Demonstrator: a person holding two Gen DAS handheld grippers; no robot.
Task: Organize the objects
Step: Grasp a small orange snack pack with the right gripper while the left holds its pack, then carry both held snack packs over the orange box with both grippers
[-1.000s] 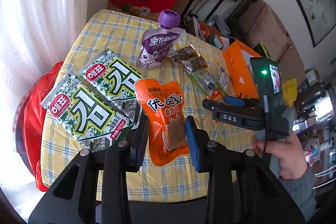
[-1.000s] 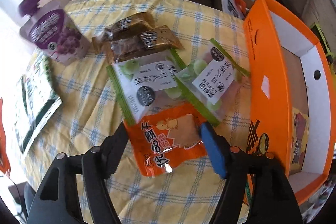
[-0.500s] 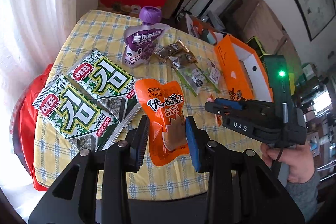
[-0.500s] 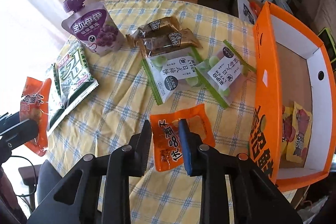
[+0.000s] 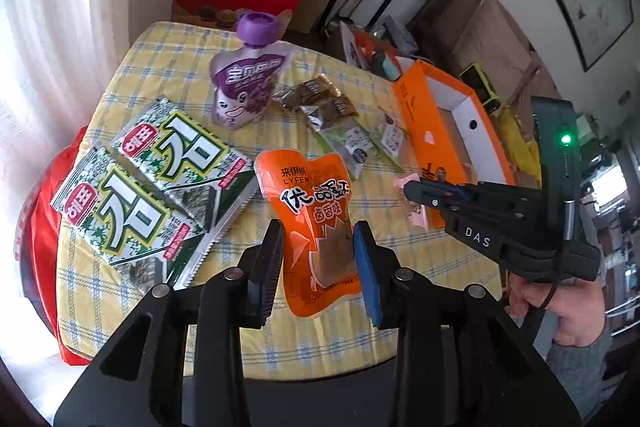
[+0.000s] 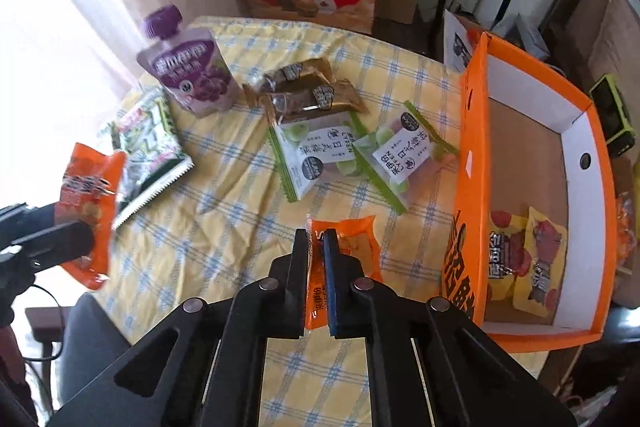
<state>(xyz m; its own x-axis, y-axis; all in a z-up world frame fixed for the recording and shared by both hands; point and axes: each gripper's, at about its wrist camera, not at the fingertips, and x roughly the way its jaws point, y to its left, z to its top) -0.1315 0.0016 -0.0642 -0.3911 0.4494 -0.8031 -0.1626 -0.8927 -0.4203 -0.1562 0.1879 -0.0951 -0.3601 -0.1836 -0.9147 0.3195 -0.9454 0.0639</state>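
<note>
Now both grippers carry one orange snack pouch each, and the coming move turns on where the orange box (image 6: 472, 155) lies from them. The right gripper (image 6: 316, 251) has its jaws pressed together on the edge of an orange pouch (image 6: 352, 247), which hangs over the near right part of the table (image 6: 224, 195), just beside the box's long orange wall. The box stands along the right edge of the table, its long axis running from the near edge toward the far one, its open top facing up (two yellow-and-red packets already lie in its near end). So the box is directly to the right of the right gripper and close to it.

The left gripper (image 5: 318, 259) grasps a second orange pouch (image 5: 312, 223) by its lower part, the pouch standing upright between the fingers, over the near left part of the table (image 5: 160, 55). From there the box (image 5: 424, 131) is well apart, across the table. In my judgement the right hand is the nearer one and should deliver first: lift over the wall, then let go.
</note>
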